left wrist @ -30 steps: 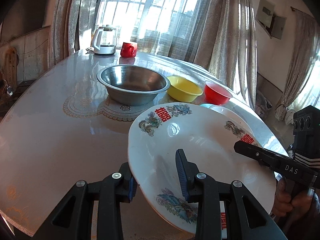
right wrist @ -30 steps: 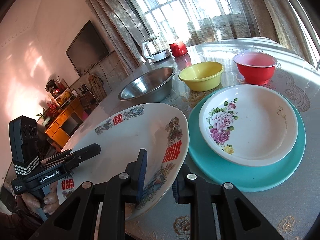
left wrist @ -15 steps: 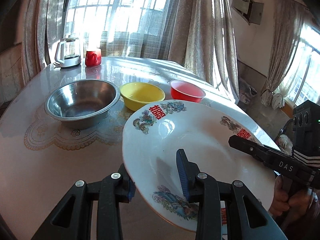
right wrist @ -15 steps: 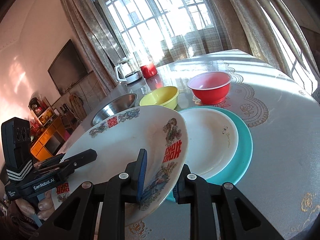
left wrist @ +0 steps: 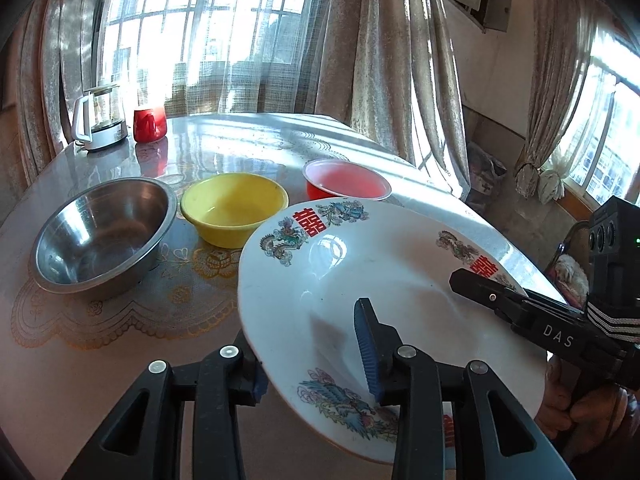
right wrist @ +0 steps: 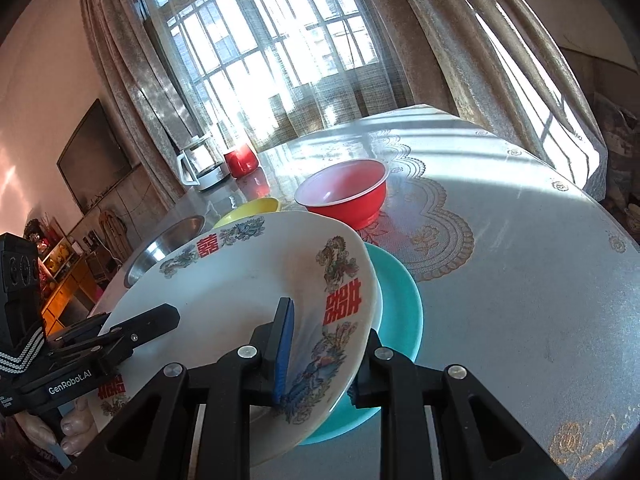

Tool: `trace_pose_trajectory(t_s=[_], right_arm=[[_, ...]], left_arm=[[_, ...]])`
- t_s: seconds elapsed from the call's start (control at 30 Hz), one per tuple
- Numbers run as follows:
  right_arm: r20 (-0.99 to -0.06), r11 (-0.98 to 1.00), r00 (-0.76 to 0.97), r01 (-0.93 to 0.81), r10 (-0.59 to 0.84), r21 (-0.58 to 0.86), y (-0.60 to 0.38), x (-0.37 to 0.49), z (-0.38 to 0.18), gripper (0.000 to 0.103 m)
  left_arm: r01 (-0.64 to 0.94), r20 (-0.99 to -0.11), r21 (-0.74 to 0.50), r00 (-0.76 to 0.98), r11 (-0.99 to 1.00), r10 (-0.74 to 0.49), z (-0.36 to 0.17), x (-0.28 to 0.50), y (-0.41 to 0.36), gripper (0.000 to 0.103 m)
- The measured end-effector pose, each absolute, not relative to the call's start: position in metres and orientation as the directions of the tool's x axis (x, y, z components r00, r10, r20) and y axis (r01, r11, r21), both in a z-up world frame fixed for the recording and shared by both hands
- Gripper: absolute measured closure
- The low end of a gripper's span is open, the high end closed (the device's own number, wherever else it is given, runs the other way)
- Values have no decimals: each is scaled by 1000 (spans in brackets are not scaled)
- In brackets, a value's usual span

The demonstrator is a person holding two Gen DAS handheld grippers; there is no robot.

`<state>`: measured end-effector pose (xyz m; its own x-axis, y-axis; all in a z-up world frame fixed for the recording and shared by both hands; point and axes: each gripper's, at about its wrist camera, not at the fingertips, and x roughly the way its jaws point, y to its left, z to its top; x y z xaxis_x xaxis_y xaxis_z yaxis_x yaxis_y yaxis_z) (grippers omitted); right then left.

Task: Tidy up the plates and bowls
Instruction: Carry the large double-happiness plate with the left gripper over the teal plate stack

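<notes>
In the left wrist view, the left gripper (left wrist: 316, 364) fills the lower middle of the frame. A large white plate (left wrist: 360, 268) with red characters and dragon prints sits with its near rim between the jaws, one blue ribbed pad above the glossy face and one under the edge. The jaws have just been opening a little, yet the rim is still held between the pads. At right, the right gripper (left wrist: 456, 276) reaches in over the plate's far rim, carried by a hand (left wrist: 576, 404) at the lower right. Beyond the plate, centre left, stand a round steel bowl (left wrist: 100, 236), a smooth yellow bowl (left wrist: 234, 208) and a red bowl (left wrist: 346, 186) on a shiny table (left wrist: 100, 352) with gold lace patterns. A kettle (left wrist: 98, 120) and a red mug (left wrist: 149, 124) stand at the upper left.

In the right wrist view, the right gripper (right wrist: 320, 356) at lower centre is clamped on the plate's edge, one pad on top and one below. The plate tilts over a flat teal plate (right wrist: 400, 308) lying on the table at centre right. The left gripper grips the opposite rim at lower left, with fingertips (right wrist: 76, 428) showing beneath it.
</notes>
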<state>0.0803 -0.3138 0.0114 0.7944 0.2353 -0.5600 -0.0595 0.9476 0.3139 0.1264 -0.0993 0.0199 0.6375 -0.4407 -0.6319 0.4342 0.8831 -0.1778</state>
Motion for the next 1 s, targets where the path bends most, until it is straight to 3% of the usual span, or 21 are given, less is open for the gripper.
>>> trace_pose_trajectory(t_s=[0.4, 1.0], right_arm=[[-596, 967, 787, 0, 156, 253, -322, 104, -8, 80], [-634, 960, 751, 1, 184, 280, -322, 109, -19, 76]], left_arm=[[409, -672, -159, 622, 898, -402, -5, 149, -117, 66], [369, -700, -127, 625, 921, -346, -15, 150, -118, 65]])
